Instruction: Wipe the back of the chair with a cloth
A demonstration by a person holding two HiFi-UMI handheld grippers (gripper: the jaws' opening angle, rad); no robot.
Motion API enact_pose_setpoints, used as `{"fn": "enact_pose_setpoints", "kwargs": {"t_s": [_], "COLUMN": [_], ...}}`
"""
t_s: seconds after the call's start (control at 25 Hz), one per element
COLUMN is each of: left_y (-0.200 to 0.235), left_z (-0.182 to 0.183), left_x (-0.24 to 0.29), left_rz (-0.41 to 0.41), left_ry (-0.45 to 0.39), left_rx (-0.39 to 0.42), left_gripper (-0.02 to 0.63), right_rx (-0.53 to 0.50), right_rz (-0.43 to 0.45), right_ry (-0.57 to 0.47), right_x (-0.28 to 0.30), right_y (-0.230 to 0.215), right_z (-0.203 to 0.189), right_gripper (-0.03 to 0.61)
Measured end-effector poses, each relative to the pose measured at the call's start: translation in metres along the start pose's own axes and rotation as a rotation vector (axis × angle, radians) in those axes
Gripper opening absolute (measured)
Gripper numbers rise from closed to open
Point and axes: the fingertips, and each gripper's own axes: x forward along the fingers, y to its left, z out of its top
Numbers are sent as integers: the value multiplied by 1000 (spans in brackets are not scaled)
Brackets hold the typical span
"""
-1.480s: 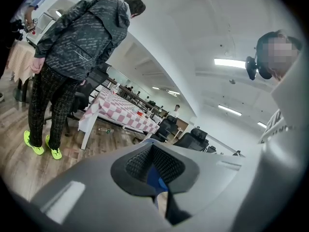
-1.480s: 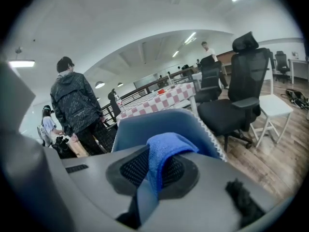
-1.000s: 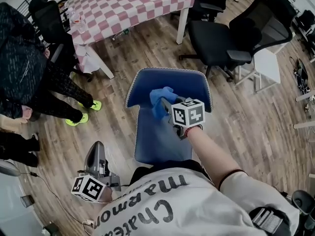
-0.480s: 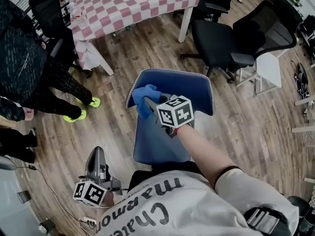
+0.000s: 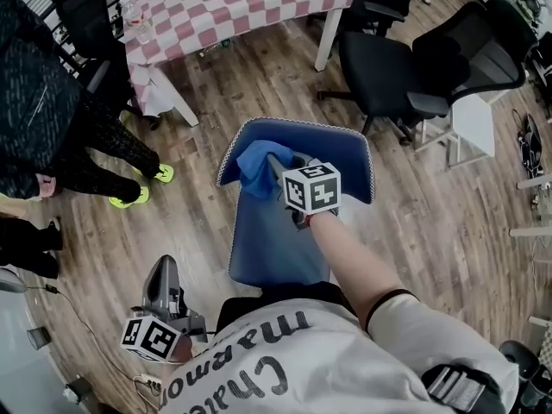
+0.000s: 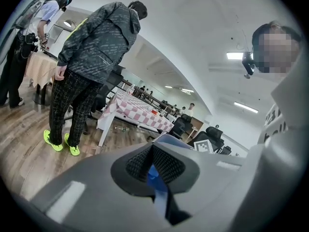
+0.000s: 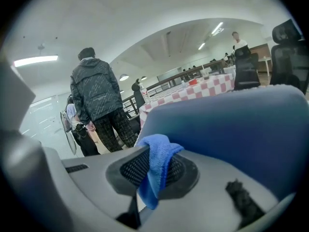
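Between the right gripper's (image 7: 153,170) jaws, which pinch it tight, hangs a fold of blue cloth (image 7: 158,156). The cloth lies against the left part of the blue chair back (image 5: 349,158), near its top edge. Soft, light and limp, it will likely bunch and slip, so a deep hold on a gathered fold suits it; the padded back should give only a little. Low at the near left, the left gripper (image 5: 166,274) hangs with jaws pressed together on nothing.

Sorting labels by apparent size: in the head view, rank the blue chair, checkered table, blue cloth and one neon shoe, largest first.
1. blue chair
2. checkered table, though the frame crops it and it stands farther off
3. blue cloth
4. neon shoe
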Motion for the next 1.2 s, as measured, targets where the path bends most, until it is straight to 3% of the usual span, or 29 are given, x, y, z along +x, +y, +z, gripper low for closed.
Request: {"fn": "enact_pose_setpoints", "kwargs": {"t_s": [0.32, 0.8, 1.2], "left_y": [-8, -47, -66], "left_z": [-1, -16, -29], "left_x": [16, 61, 75], "left_rz": [-40, -174, -230], "left_ry": [31, 89, 131], "left_rx": [17, 27, 58], "left_gripper": [3, 4, 5], "right_rx": [61, 157, 232], "right_rz": [-129, -355, -446], "right_ry": [-50, -131, -170], "right_x": [-32, -109, -152], "right_y": [-48, -128, -166], "right_z": [-6, -14, -34], "right_gripper": [46, 46, 46]}}
